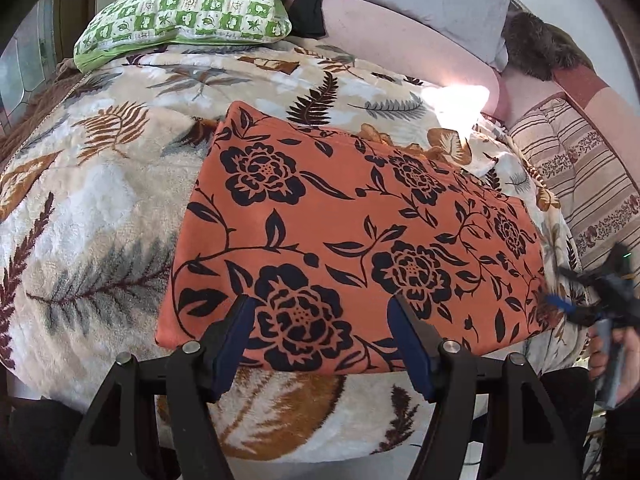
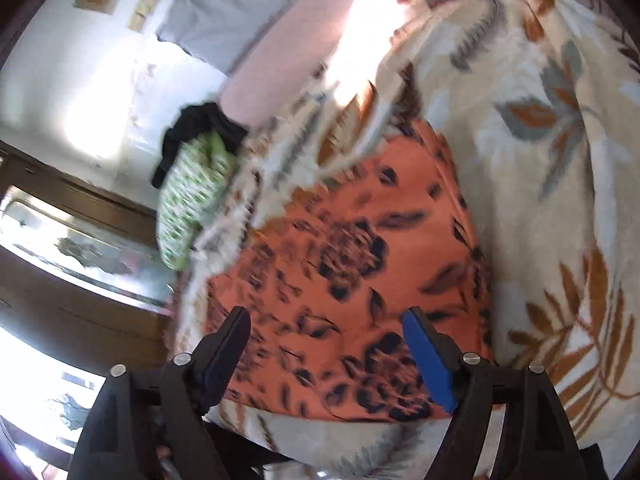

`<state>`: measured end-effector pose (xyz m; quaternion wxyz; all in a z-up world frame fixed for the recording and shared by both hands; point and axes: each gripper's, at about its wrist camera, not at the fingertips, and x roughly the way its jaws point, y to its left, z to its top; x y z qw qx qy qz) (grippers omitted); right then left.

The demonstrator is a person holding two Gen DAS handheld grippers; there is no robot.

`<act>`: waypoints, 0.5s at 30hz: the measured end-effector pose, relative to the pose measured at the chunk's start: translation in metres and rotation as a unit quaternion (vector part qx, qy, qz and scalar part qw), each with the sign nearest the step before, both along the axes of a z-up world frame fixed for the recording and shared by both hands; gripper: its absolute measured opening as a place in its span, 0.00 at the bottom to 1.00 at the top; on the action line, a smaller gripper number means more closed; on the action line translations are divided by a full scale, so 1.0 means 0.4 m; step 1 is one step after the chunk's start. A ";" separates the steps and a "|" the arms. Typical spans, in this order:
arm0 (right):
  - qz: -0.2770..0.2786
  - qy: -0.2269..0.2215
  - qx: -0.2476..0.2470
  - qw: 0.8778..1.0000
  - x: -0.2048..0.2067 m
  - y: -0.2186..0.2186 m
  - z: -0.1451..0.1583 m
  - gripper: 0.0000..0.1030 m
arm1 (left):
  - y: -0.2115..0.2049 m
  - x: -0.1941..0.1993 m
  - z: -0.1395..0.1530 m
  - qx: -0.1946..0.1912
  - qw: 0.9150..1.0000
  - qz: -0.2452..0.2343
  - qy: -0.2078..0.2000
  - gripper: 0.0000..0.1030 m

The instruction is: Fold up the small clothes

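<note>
Orange cloth with black flowers [image 1: 352, 232] lying flat on leaf-patterned fleece blanket [image 1: 92, 216] over bed. Left tool [image 1: 320, 320] and right tool [image 2: 326, 334] spread apart, empty. Best pinching near corners together, lifting evenly.

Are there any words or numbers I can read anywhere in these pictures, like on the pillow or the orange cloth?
No readable words or numbers anywhere.
Green checked pillow: only little leaf and shape pictures, too small to tell if any are letters.
Orange flowered cloth: just black flowers and leaves.
Leaf blanket: pattern only.
Right wrist view: too blurred to read anything.
</note>
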<state>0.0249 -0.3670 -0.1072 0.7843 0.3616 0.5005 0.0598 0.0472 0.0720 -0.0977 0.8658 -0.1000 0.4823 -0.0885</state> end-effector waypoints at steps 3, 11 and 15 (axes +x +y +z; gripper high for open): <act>-0.067 0.002 0.045 0.997 -0.048 -0.057 -0.019 0.71 | -0.004 -0.012 0.010 0.012 1.000 -0.006 -0.009 0.68; -0.009 -0.018 0.026 0.999 -0.061 -0.006 0.005 0.83 | -0.009 0.000 0.001 -0.007 1.000 0.009 -0.012 0.68; -0.053 -0.008 0.045 0.998 -0.106 -0.039 0.001 0.78 | -0.006 0.007 -0.010 -0.001 1.000 0.009 -0.018 0.68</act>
